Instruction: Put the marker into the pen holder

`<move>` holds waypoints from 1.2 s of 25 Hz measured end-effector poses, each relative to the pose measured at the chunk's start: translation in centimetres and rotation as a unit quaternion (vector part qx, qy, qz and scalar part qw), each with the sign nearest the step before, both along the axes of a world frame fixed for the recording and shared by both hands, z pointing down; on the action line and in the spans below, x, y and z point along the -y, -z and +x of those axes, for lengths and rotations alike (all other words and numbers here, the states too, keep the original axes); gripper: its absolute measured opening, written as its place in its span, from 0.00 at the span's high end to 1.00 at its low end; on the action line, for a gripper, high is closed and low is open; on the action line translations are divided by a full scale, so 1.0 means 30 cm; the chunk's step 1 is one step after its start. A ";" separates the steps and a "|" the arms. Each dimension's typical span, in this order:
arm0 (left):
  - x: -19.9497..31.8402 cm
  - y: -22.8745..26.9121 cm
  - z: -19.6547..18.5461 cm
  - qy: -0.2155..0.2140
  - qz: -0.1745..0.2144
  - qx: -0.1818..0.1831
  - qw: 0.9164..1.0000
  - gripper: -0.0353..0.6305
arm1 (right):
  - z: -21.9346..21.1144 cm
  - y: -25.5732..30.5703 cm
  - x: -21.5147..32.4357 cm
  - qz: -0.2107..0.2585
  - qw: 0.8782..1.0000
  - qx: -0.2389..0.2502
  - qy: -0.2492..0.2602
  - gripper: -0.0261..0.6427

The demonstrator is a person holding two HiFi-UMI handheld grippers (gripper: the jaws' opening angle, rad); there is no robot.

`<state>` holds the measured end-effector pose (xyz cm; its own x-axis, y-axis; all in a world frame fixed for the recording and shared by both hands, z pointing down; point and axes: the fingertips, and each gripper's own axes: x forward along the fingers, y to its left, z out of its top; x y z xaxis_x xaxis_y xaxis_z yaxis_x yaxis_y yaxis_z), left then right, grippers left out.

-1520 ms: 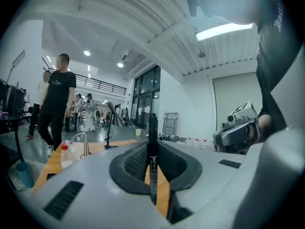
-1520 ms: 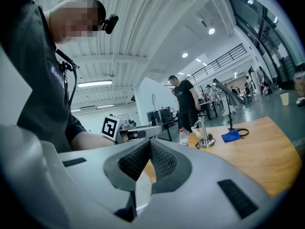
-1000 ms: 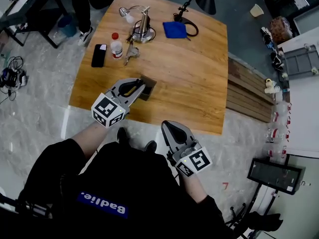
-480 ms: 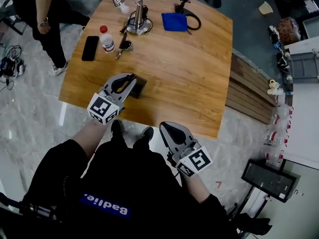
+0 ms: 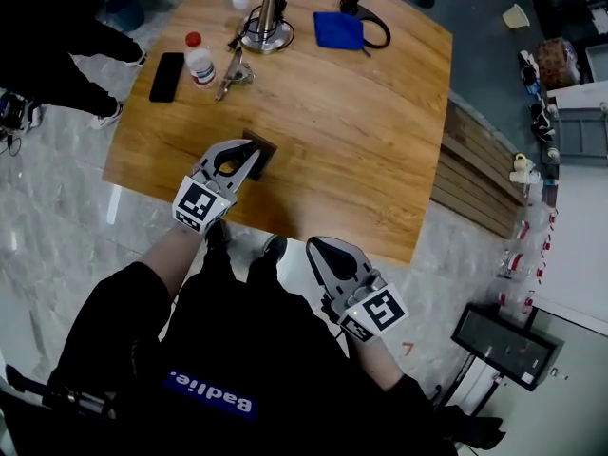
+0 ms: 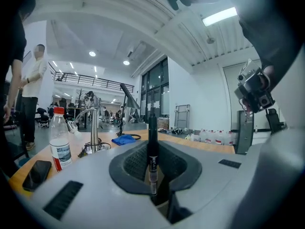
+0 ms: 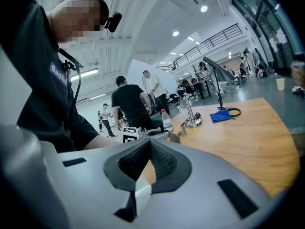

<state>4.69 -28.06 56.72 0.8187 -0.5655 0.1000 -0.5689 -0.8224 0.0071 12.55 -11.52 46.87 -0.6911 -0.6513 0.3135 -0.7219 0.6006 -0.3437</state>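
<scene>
A black marker (image 6: 152, 152) stands upright between the jaws of my left gripper (image 6: 153, 142), which is shut on it. In the head view the left gripper (image 5: 234, 158) hangs over the near left part of the wooden table (image 5: 361, 150). Its tips are just beside the dark square pen holder (image 5: 263, 150) and partly cover it. The marker itself is hard to make out there. My right gripper (image 5: 326, 254) is shut with nothing in it. It is held off the table's near edge, above the person's lap.
At the table's far left stand a water bottle (image 5: 197, 56), a black phone (image 5: 166, 76), keys (image 5: 233, 72) and a metal lamp base (image 5: 262, 27). A blue cloth (image 5: 340, 29) lies by a black cable. A bystander (image 5: 47, 55) stands off the left edge.
The left gripper stays by the pen holder with the marker in it. The head view has swung a little, and the bystander at upper left has moved. The right gripper is still.
</scene>
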 end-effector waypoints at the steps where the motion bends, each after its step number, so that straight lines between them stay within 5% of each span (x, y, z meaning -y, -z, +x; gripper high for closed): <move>1: -0.003 -0.017 0.003 -0.001 0.001 0.006 1.000 0.88 | 0.004 -0.006 -0.005 -0.002 1.000 -0.002 -0.001 0.95; 18: -0.001 -0.105 -0.025 -0.013 0.000 0.029 0.999 0.88 | -0.009 -0.036 -0.005 -0.016 0.999 -0.018 -0.032 0.95; 30: -0.113 0.199 -0.062 0.002 0.051 0.006 0.999 0.88 | -0.030 0.053 0.018 0.036 0.999 0.005 0.018 0.95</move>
